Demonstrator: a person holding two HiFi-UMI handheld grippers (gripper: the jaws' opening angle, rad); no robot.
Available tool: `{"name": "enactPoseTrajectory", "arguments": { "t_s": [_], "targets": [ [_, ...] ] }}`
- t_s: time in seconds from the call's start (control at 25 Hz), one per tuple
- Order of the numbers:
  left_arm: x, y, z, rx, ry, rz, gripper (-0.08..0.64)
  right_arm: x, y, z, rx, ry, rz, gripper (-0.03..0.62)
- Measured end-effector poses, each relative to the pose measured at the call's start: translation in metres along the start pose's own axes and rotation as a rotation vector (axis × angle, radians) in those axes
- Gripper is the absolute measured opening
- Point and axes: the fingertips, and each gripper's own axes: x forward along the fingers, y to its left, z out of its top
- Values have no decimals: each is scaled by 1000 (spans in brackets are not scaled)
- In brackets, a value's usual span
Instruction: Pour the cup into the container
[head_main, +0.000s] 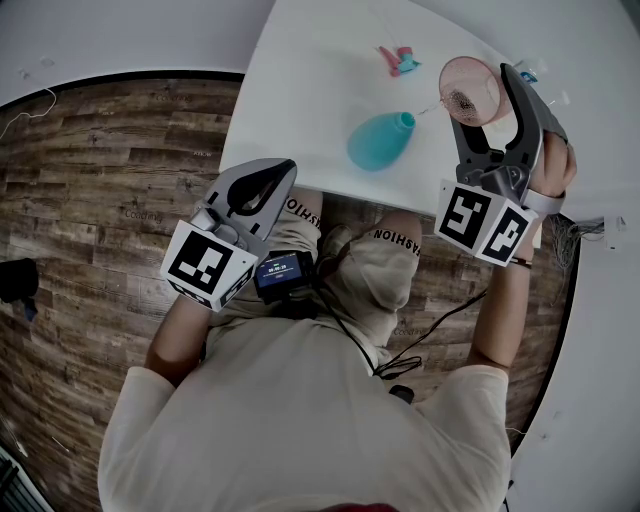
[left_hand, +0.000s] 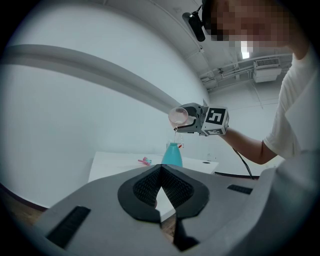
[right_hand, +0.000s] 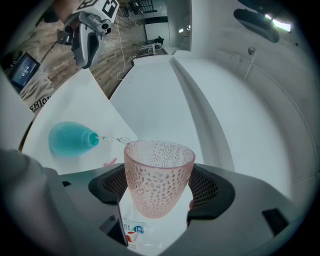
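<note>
Bright, even indoor light (ceiling lamps glare), fisheye edges darkly vignetted.

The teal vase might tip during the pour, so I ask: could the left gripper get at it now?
Probably yes: the left gripper is empty, jaws shut, off the table edge, with bare table between it and the teal vase. It must open first.

Pink dimpled cup (right_hand: 158, 175); teal container (head_main: 378, 140); white table (head_main: 300, 100); brown wood-plank floor (head_main: 100, 180).

White desk (head_main: 300, 90): small pink-and-blue object (head_main: 398, 60) near its far edge. Wood-plank floor (head_main: 100, 170) surrounds it; lit screen device (head_main: 282, 270) lies beside its near edge.
</note>
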Motion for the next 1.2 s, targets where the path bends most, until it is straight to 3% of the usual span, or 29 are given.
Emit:
{"name": "enactPoseTrajectory", "arguments": {
  "t_s": [1.2],
  "targets": [
    [-2,0,0,0,0,2,10,1,0,0,-88,14,-37,368]
  ]
}}
